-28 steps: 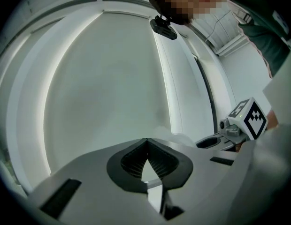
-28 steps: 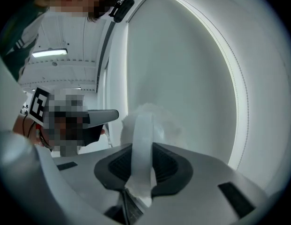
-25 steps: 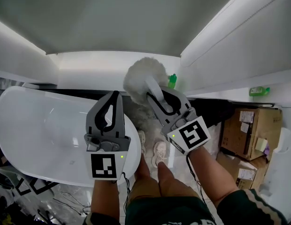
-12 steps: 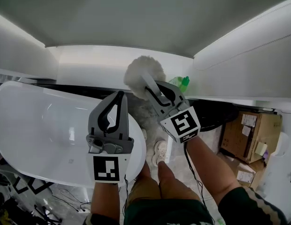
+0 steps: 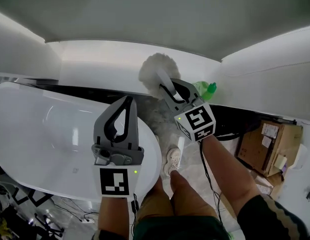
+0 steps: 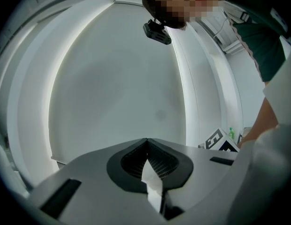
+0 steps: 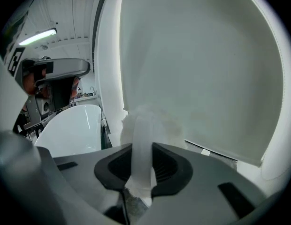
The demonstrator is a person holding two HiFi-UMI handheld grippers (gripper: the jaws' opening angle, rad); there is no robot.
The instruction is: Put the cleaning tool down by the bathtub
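The right gripper (image 5: 168, 88) is clamped on the duster (image 5: 156, 70) handle and holds it above the floor (image 5: 156, 118), past the right end of the tub (image 5: 40, 134), probably for lowering. The left gripper (image 5: 128, 100), closed and empty, hangs over the rim.

Place: a bathroom set-up, closer to a staged mock-up or store corner than a lived-in home bathroom.
Fixture: a white, glossy, oval freestanding bathtub (image 5: 45, 149).
Walls: plain white wall panels (image 5: 105, 66) with a black strip (image 5: 80, 92) along the foot.
Floor: pale marbled floor tiles (image 5: 156, 118).
Supplies: a green-capped bottle (image 5: 208, 89) near the foot of the wall.
Clutter: cardboard boxes (image 5: 269, 141) stacked at the right, and loose cables (image 5: 70, 216) on the floor beside the tub.
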